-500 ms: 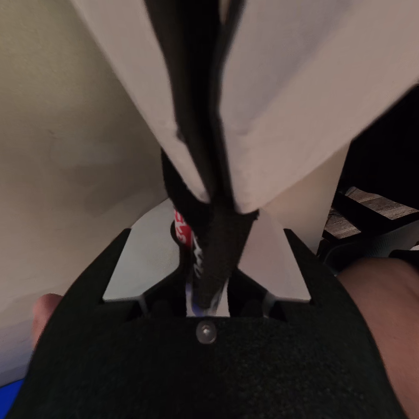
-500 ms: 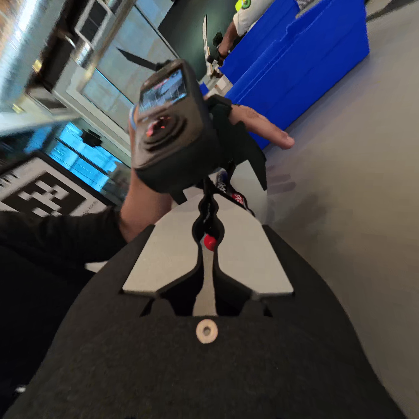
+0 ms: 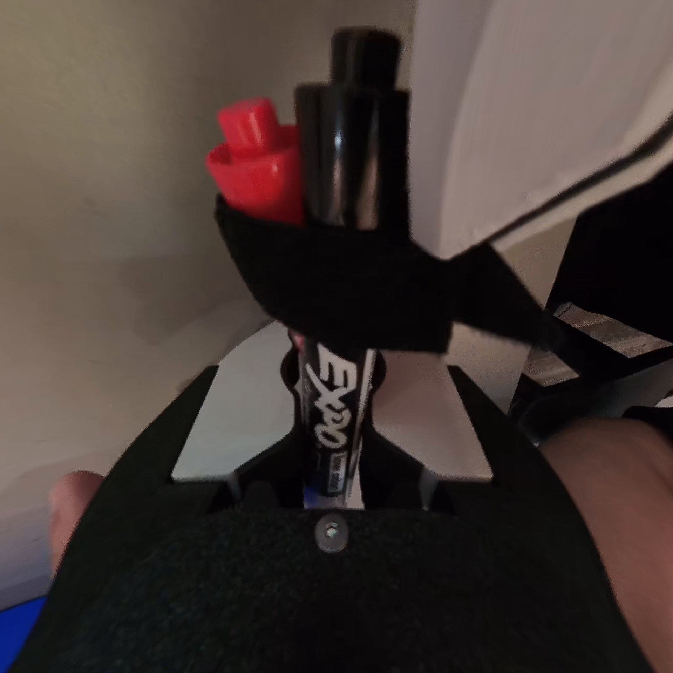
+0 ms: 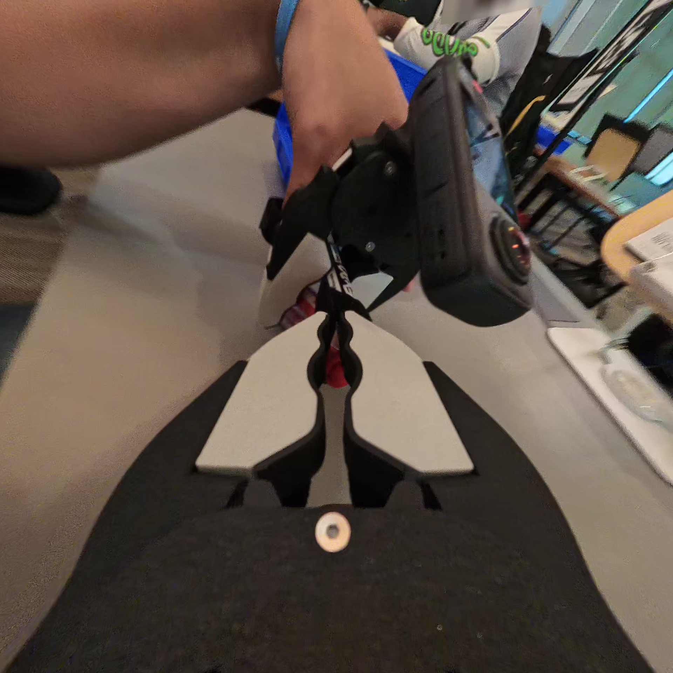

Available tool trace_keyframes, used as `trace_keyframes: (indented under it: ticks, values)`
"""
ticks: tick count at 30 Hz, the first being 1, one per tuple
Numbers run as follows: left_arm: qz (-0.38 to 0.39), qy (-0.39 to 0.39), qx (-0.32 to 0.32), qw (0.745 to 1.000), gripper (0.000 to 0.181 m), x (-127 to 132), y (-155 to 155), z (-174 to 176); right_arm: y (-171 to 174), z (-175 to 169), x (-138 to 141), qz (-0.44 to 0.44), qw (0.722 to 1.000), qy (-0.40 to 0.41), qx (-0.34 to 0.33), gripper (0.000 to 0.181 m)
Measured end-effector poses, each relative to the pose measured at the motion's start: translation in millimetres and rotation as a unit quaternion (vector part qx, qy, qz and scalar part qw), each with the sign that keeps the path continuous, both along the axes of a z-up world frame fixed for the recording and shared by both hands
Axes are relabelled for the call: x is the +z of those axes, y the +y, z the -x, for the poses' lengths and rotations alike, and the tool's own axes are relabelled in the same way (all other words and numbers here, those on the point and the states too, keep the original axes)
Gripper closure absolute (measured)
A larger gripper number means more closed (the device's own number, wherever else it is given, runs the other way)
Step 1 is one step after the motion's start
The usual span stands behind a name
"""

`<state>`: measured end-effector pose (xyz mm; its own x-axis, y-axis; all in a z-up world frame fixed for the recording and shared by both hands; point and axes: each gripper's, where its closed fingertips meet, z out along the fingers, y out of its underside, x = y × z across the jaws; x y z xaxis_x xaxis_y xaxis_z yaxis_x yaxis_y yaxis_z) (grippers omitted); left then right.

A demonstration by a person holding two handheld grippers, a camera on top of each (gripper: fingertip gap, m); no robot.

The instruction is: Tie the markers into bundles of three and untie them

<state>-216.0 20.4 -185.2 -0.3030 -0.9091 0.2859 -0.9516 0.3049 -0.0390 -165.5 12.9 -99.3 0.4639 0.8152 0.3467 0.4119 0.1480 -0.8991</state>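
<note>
I am working in what looks like an office or lab workspace. Around me are a pale grey tabletop [image 4: 153, 291], blue plastic bins [image 4: 284, 145], glass partitions [image 4: 648, 73] with dark frames, a round wooden table [image 4: 626, 233] with papers, chairs [image 4: 615, 153], and another person's sleeve [image 4: 455, 47] at a neighbouring station.

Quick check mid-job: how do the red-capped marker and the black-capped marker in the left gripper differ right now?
The red-capped marker has a bright red cap; the black-capped marker has a glossy black one. The black cap reaches farther forward than the red cap. The red one lies left of the black one, and its barrel is mostly hidden, while the black one's printed barrel shows between the fingers. Both sit under the same black strap, held by the left gripper.
</note>
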Motion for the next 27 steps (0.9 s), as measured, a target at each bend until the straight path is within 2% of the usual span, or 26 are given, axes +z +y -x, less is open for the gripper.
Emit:
trace_keyframes:
  ticks: [3, 13, 18, 21, 27]
  values:
    - [-0.007, -0.006, -0.004, 1.000, 0.149, 0.2, 2.5, -1.5, 1.7, -0.5, -2.3, -0.022, 1.000, -0.011, -0.011, 0.179]
    - [-0.007, 0.005, 0.014, 1.000, 0.149, -6.7, 4.6, -6.1, 13.5, -9.4, -13.7, 0.045, 0.998, 0.006, -0.046, 0.179]
    - [-0.040, 0.019, 0.030, 0.999, 0.149, -8.2, 9.0, -13.1, 18.3, -15.7, -14.7, 0.087, 0.993, -0.006, -0.077, 0.179]
    - [-0.049, 0.024, 0.028, 0.998, 0.149, -8.7, 7.0, -16.9, 15.0, -18.2, -16.7, 0.135, 0.988, 0.015, -0.074, 0.180]
    - [-0.069, 0.032, 0.026, 0.997, 0.150, -9.7, 7.0, -20.4, 10.5, -27.4, -24.8, 0.151, 0.986, 0.011, -0.074, 0.181]
